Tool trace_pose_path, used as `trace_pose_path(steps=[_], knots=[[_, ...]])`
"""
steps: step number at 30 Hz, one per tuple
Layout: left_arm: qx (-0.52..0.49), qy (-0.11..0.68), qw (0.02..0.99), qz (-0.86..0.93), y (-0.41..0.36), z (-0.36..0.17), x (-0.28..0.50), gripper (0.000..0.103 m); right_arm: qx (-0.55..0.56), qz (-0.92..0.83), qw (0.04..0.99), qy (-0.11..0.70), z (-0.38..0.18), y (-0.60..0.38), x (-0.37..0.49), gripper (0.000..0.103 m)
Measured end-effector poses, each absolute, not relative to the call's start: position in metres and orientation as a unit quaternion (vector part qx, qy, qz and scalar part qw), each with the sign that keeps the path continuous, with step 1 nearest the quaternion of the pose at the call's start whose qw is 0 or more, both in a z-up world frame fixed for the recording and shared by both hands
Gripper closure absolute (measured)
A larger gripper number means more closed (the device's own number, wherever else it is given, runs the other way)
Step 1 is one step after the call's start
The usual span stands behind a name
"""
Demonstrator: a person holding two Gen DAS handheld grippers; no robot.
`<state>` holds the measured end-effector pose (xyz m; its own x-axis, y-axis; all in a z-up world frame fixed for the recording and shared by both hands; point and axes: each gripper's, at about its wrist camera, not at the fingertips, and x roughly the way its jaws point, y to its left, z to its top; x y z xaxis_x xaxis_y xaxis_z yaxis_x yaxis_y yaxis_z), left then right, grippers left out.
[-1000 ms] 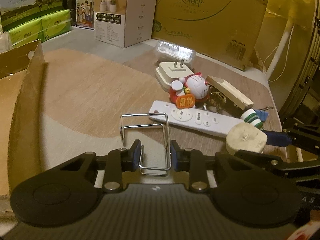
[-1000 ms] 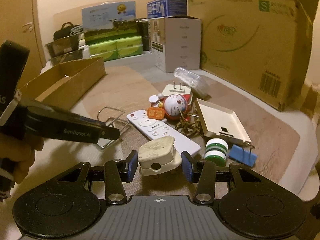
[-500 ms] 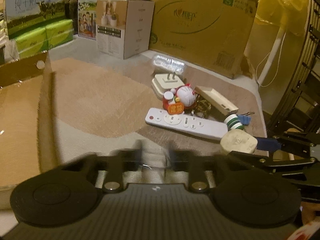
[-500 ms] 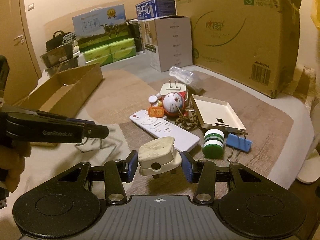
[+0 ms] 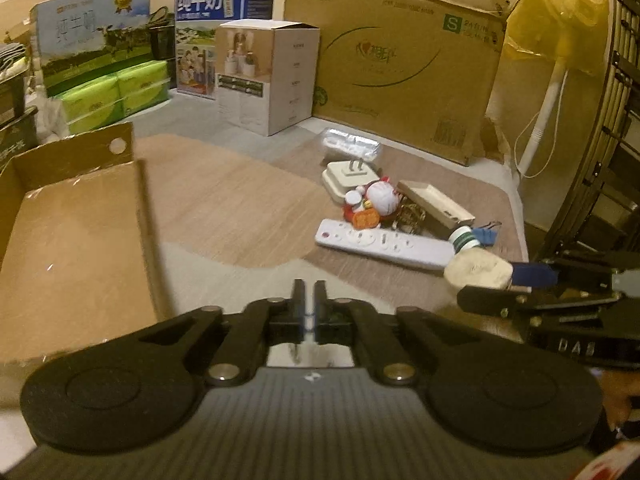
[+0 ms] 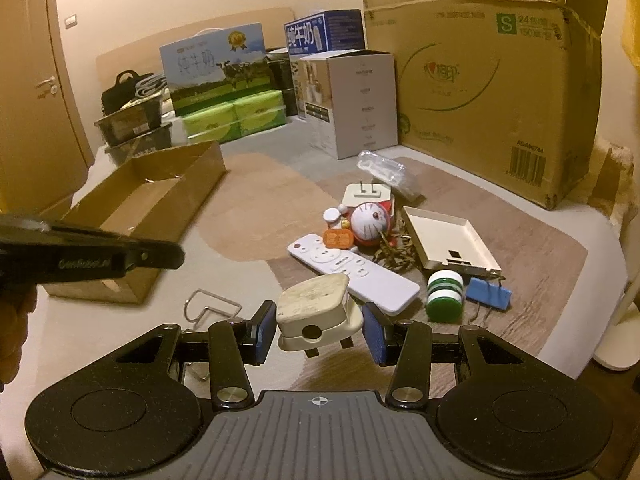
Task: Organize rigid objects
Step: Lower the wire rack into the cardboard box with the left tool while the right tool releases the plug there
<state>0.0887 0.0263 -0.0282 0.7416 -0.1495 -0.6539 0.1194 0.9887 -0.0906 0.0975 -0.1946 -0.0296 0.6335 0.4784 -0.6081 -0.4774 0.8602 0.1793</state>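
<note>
My right gripper [image 6: 319,322] is shut on a cream three-pin plug [image 6: 316,310] and holds it above the mat; the plug also shows in the left wrist view [image 5: 478,272]. My left gripper [image 5: 308,300] is shut and empty, raised near the open cardboard box [image 5: 72,232]. A bent wire holder [image 6: 212,306] lies on the mat below it, apart from the fingers. The pile holds a white remote [image 6: 352,272], a Doraemon toy [image 6: 370,224], a white charger [image 6: 366,196], a cream tray [image 6: 448,240], a green-and-white roll [image 6: 444,292] and a blue binder clip [image 6: 488,292].
The open cardboard box [image 6: 148,208] lies at the left. A large carton [image 6: 492,92], a white box [image 6: 352,100], milk cartons [image 6: 216,68] and green tissue packs [image 6: 236,120] line the back. A fan stand [image 5: 544,112] stands right.
My left gripper let go of the wire holder, rose off the mat and shut empty, moving toward the cardboard box. My right gripper lifted the plug higher.
</note>
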Motion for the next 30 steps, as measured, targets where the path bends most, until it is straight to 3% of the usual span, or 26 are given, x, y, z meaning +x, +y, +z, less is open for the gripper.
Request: trace_pose_path(steps=[3,12,17,19,21,25,30], knots=[[-0.023,0.357,0.931,-0.067,0.025,-0.035,0.081,0.078,0.003,0.265,0.903,0.339,-0.032,-0.193,0.097,0.056],[-0.017,0.376,0.924,-0.065,-0.001,-0.063,0.074,0.06,0.01,0.26,0.901,0.347,-0.038,-0.197,0.1,0.056],[0.007,0.368,0.929,-0.039,-0.011,-0.072,0.079,0.059,0.011,0.255,0.9,0.354,-0.043,-0.201,0.103,0.056],[0.01,0.364,0.931,-0.029,-0.011,-0.074,0.081,0.044,0.013,0.252,0.9,0.355,-0.044,-0.203,0.104,0.056],[0.009,0.363,0.931,-0.023,-0.008,-0.075,0.084,0.039,0.014,0.25,0.9,0.356,-0.045,-0.205,0.106,0.056],[0.011,0.371,0.928,-0.028,-0.007,-0.08,0.091,0.04,0.016,0.249,0.899,0.36,-0.049,-0.207,0.108,0.056],[0.02,0.38,0.924,-0.04,-0.011,-0.083,0.094,0.053,0.016,0.251,0.897,0.363,-0.052,-0.205,0.11,0.056]])
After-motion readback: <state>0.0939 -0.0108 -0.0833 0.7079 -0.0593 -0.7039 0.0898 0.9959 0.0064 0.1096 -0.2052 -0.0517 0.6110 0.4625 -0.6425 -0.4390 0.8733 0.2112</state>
